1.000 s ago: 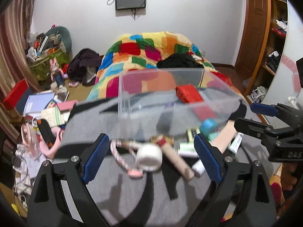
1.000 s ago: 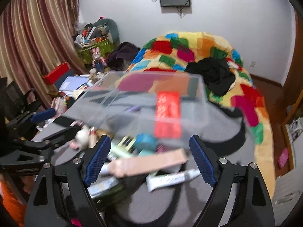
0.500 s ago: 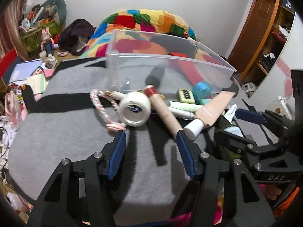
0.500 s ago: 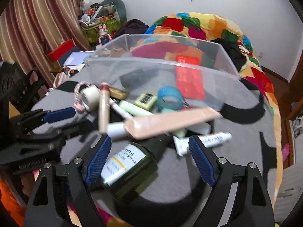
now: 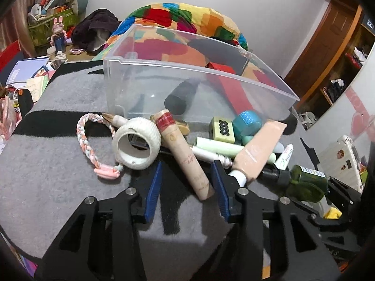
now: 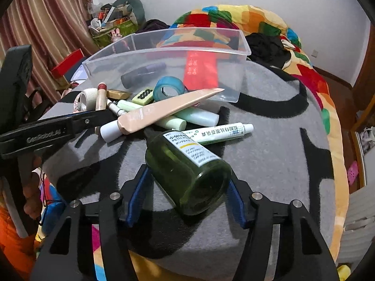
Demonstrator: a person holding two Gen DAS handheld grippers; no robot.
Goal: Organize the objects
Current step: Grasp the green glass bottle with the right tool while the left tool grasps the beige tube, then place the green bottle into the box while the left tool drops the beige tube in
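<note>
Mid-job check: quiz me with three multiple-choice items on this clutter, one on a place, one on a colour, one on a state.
1. The red packet lies: A inside the clear bin; B on the floor; C on a shelf.
2. The glass bottle is: A blue; B green; C brown.
3. That bottle is: A upright; B broken; C lying on its side.

Answers: 1 A, it shows through the bin's wall. 2 B, the glass is dark green. 3 C, its round base faces the right wrist camera.
</note>
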